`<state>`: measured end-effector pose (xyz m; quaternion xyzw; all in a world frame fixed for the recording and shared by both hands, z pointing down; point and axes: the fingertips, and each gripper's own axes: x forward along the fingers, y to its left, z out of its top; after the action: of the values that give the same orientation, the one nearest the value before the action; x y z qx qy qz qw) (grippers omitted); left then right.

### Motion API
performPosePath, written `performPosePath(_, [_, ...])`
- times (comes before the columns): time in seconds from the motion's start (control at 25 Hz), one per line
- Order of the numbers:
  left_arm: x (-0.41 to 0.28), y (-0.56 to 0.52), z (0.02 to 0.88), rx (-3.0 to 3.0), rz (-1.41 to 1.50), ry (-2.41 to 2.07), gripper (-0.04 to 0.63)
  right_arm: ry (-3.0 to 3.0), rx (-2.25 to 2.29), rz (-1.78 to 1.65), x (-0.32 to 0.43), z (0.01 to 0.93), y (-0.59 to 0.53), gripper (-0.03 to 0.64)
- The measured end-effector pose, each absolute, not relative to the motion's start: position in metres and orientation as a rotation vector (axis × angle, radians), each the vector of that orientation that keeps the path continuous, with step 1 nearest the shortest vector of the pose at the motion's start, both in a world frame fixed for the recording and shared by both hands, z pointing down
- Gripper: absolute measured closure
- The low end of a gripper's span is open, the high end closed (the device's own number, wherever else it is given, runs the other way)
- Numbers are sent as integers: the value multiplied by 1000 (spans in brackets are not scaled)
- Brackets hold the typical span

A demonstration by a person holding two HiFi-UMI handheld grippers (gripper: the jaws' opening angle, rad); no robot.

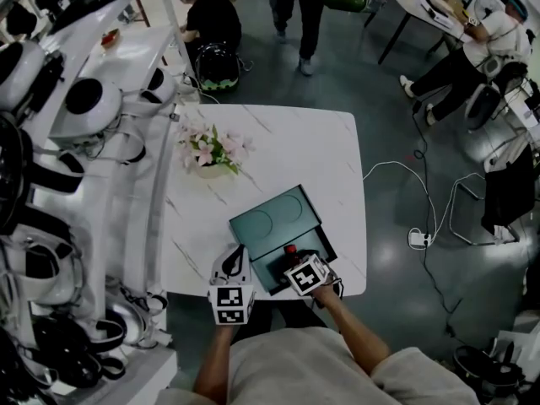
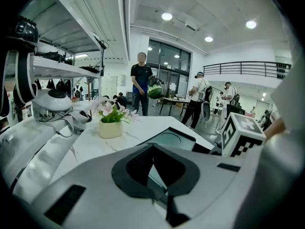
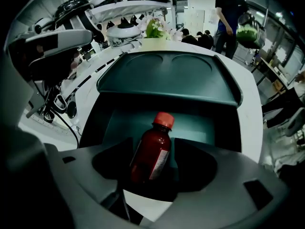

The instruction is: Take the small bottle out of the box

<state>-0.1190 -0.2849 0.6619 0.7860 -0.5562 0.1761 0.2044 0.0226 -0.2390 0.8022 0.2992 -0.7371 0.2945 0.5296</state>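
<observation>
Head view: the person's right gripper point(image 1: 295, 260) is pointing steeply down into the open teal box point(image 1: 253, 223) at the near edge of the white marble table point(image 1: 321, 150). Only the red cap of the small bottle point(image 1: 289, 249) is showing, just beyond its tips. The left gripper point(image 1: 240, 251) is hovering just beside the box's left edge, and a flower pot point(image 1: 211, 163) is sitting well beyond both grippers. Left gripper view: the left gripper point(image 2: 152, 161) is keeping its jaws together at the tips with nothing between them. The box point(image 2: 174, 140) is lying straight ahead past the tips, the flower pot point(image 2: 110, 125) is sitting farther ahead to the left, and the right gripper's marker cube point(image 2: 240, 135) is showing at the right. Right gripper view: the right gripper point(image 3: 153, 147) is holding its jaws apart, straddling the small bottle point(image 3: 147, 161), with dark gaps showing on both sides, so the pads are not pressing on it. The bottle, dark brown with a white label and an orange-red cap, is sitting inside the box's compartment point(image 3: 200, 128) between the jaws, its cap end pointing away toward the opened lid point(image 3: 167, 78). I cannot tell whether it is standing or lying.
</observation>
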Motion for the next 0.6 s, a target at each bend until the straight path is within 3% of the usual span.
performPosePath(0.28, [-126, -290, 660, 2184, 473, -1565, 577, -1596, 614, 717, 29, 816, -233, 327])
performPosePath(0.4, [-129, -293, 657, 2179, 460, -1578, 578, -1585, 540, 658, 23, 818, -229, 370])
performPosePath(0.6, [-135, -297, 654, 2178, 453, -1595, 577, -1594, 531, 631, 23, 818, -231, 377])
